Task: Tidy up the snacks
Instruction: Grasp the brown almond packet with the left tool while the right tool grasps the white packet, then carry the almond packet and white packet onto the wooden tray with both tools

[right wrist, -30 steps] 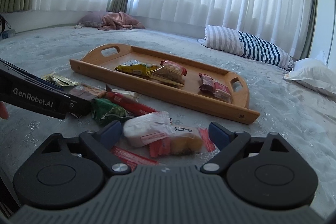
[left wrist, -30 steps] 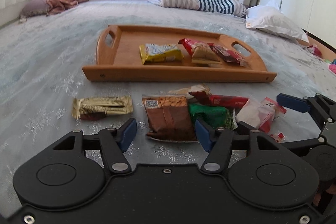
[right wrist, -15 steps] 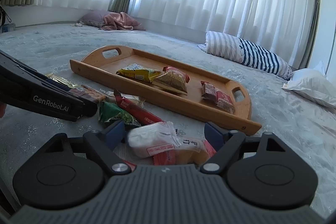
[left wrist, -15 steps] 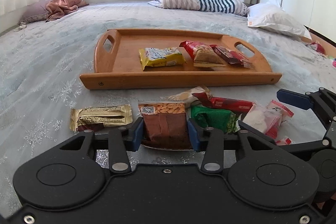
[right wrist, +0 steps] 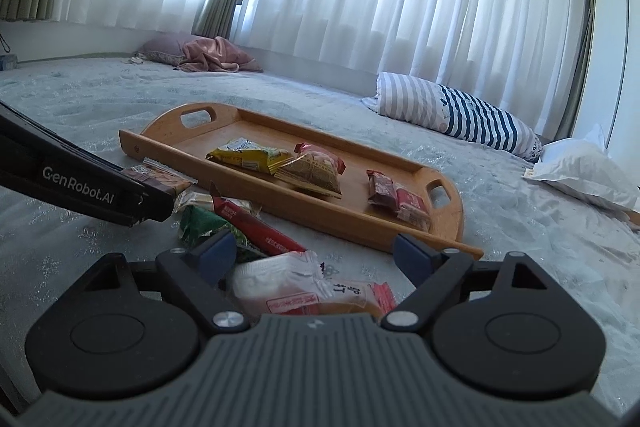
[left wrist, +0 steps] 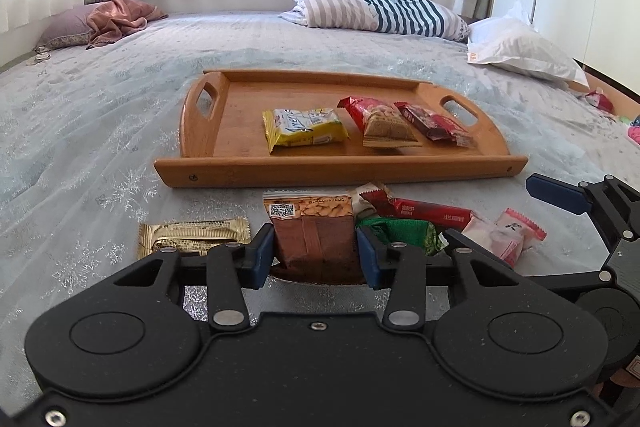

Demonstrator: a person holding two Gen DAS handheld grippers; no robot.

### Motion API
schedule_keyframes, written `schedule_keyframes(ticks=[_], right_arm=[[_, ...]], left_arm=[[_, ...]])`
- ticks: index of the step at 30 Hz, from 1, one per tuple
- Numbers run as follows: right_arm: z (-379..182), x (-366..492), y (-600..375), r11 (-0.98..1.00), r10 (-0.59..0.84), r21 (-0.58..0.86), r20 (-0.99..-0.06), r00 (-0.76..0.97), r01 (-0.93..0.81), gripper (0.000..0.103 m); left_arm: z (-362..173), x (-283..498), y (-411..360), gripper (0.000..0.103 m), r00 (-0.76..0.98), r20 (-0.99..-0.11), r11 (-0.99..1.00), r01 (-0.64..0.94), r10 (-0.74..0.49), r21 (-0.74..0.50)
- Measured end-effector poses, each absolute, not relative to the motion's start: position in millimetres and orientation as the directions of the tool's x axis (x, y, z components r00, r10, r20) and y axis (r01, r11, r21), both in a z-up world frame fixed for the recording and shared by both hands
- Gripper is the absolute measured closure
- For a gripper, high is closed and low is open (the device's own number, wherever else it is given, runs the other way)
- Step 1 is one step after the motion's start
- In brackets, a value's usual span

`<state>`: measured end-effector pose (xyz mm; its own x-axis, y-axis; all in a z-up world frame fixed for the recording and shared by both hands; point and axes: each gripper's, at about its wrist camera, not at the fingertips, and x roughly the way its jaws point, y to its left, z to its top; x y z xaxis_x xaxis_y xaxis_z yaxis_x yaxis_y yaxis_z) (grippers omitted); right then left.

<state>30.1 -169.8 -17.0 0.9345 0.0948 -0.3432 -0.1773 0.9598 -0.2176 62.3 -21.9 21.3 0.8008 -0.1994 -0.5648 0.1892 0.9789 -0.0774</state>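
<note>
My left gripper (left wrist: 316, 253) is shut on a brown peanut snack pack (left wrist: 314, 231) and holds it just above the bed. A wooden tray (left wrist: 344, 169) ahead holds a yellow pack (left wrist: 304, 127), a biscuit pack (left wrist: 386, 127) and a dark red pack (left wrist: 434, 123). On the bed lie a gold pack (left wrist: 192, 237), a green pack (left wrist: 404, 233), a red bar (left wrist: 424, 213) and a white-pink pack (left wrist: 504, 235). My right gripper (right wrist: 316, 255) is open around the white-pink pack (right wrist: 288, 291), which lies between its fingers.
The tray (right wrist: 320, 215) sits on a pale patterned bedspread (left wrist: 80, 131). A striped pillow (left wrist: 380, 9) and a white pillow (left wrist: 520, 53) lie at the far right. A pink cloth on a pillow (left wrist: 112, 23) lies far left. Curtains hang behind.
My left gripper closed on the brown peanut pack and lifted it slightly toward the tray. My right gripper moved forward over the white-pink pack, jaws still open.
</note>
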Motion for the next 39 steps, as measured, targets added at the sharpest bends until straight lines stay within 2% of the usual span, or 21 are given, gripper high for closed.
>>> schedule_keyframes(ticks=[2,4,6,9,14,21,39], right_arm=[[-17,30,-170,0.957,0.114,-0.213,-0.344,0.932,-0.196,0.014],[-17,30,-170,0.954,0.126,-0.211,-0.354,0.927,-0.211,0.024],[-19,31,-167,0.952,0.125,-0.215,-0.373,0.919,-0.217,0.042],[-19,31,-168,0.951,0.157,-0.188,-0.387,0.909,-0.244,0.061],[-16,31,-167,0.954,0.161,-0.175,-0.387,0.908,-0.244,0.084],[-11,30,-174,0.966,0.148,-0.146,-0.37,0.917,-0.215,0.092],[3,28,-186,0.982,0.109,-0.114,-0.321,0.941,-0.153,0.093]], left_arm=[[22,62,-22,0.062,0.802,-0.564,0.979,0.19,-0.199,-0.075],[22,62,-22,0.062,0.801,-0.564,0.979,0.191,-0.2,-0.076],[22,62,-22,0.061,0.801,-0.565,0.979,0.191,-0.199,-0.075],[22,62,-23,0.061,0.802,-0.563,0.979,0.192,-0.2,-0.074],[23,61,-23,0.061,0.805,-0.559,0.979,0.193,-0.2,-0.073],[27,60,-22,0.062,0.81,-0.552,0.979,0.188,-0.198,-0.075],[38,56,-21,0.062,0.825,-0.528,0.979,0.187,-0.201,-0.08]])
